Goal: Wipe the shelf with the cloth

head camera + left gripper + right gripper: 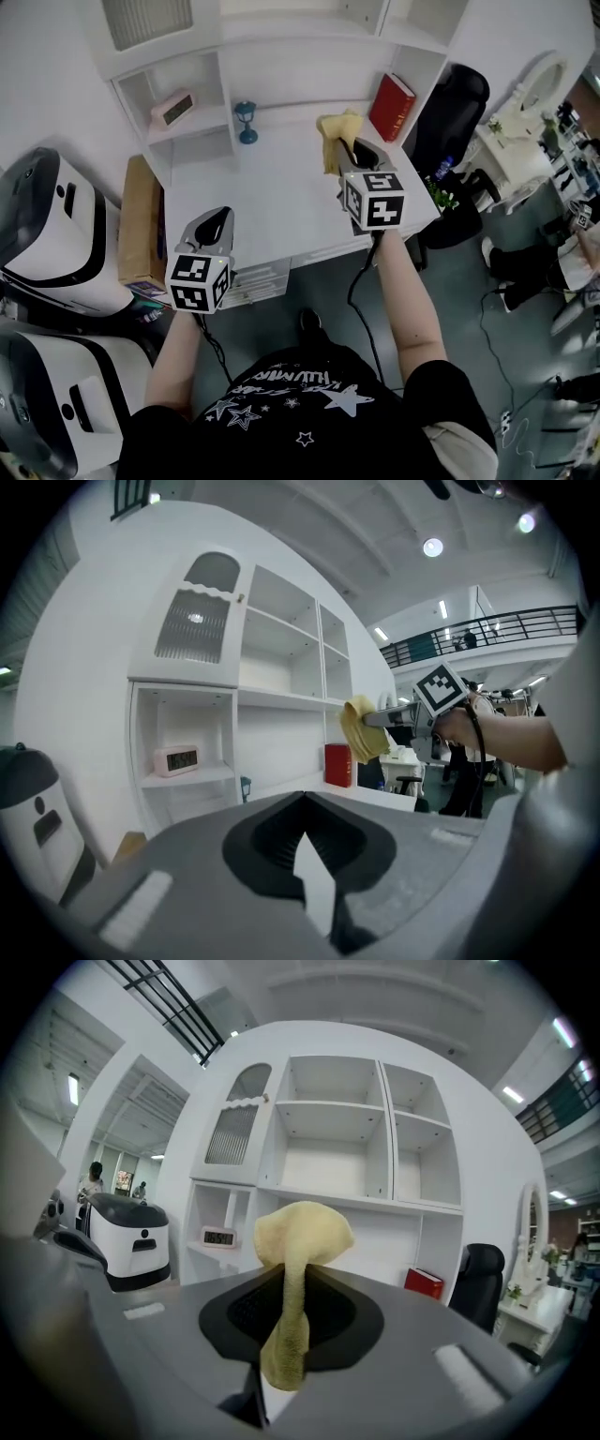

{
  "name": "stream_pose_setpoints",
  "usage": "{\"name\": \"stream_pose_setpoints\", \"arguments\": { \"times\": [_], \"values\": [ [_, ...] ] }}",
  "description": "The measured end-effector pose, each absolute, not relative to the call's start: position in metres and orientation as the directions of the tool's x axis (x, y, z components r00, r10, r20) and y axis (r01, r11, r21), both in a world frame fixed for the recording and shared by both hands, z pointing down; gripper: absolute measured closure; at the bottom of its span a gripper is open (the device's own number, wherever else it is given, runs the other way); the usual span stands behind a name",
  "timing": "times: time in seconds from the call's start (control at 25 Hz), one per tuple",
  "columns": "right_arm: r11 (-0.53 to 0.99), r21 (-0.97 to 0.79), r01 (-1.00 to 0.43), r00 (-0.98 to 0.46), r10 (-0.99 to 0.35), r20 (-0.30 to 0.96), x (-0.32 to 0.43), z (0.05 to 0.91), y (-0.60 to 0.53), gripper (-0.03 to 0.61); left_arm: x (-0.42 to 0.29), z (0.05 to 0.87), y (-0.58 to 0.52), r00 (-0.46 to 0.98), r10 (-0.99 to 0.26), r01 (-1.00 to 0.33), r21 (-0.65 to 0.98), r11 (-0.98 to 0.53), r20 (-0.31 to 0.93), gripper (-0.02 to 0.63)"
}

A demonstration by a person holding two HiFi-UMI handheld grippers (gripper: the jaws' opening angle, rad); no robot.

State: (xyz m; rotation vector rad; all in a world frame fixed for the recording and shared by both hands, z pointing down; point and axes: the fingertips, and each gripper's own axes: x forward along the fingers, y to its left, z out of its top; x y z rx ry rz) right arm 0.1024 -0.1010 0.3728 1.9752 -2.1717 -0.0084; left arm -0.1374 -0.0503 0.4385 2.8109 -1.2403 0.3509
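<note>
A yellow cloth (336, 131) is pinched in my right gripper (352, 148), held above the white desk surface (281, 197) of the shelf unit, near its right side. In the right gripper view the cloth (302, 1232) bunches above the jaws and a strip hangs down between them; the right gripper (295, 1267) is shut on it. My left gripper (217, 221) hovers over the desk's front left edge, with its jaws shut and nothing in them. The left gripper view shows its shut jaws (305, 799), and beyond them the cloth (361, 728) held up to the right.
On the shelves stand a pink clock (173, 108), a small blue lamp (246, 120) and a red book (392, 106). A brown box (141, 220) leans by the desk's left side, next to white machines (47, 234). A black chair (455, 103) stands on the right.
</note>
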Motion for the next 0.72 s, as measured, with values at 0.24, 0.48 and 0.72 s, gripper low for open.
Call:
{"name": "stream_pose_setpoints", "arguments": {
  "times": [0.24, 0.48, 0.72],
  "values": [
    [0.085, 0.117, -0.989, -0.065, -0.984, 0.165, 0.072, 0.401, -0.039, 0.506, -0.170, 0.476, 0.001, 0.659, -0.704, -0.723, -0.037, -0.690, 0.263, 0.614],
    [0.073, 0.083, -0.994, -0.058, -0.984, 0.167, 0.040, 0.428, 0.024, 0.506, -0.202, 0.487, 0.045, 0.642, -0.722, -0.752, 0.029, -0.659, 0.258, 0.614],
    [0.061, 0.016, -0.998, -0.056, -0.979, 0.194, 0.021, 0.462, 0.071, 0.506, -0.232, 0.495, 0.075, 0.622, -0.744, -0.777, 0.076, -0.625, 0.245, 0.614]
  ]
}}
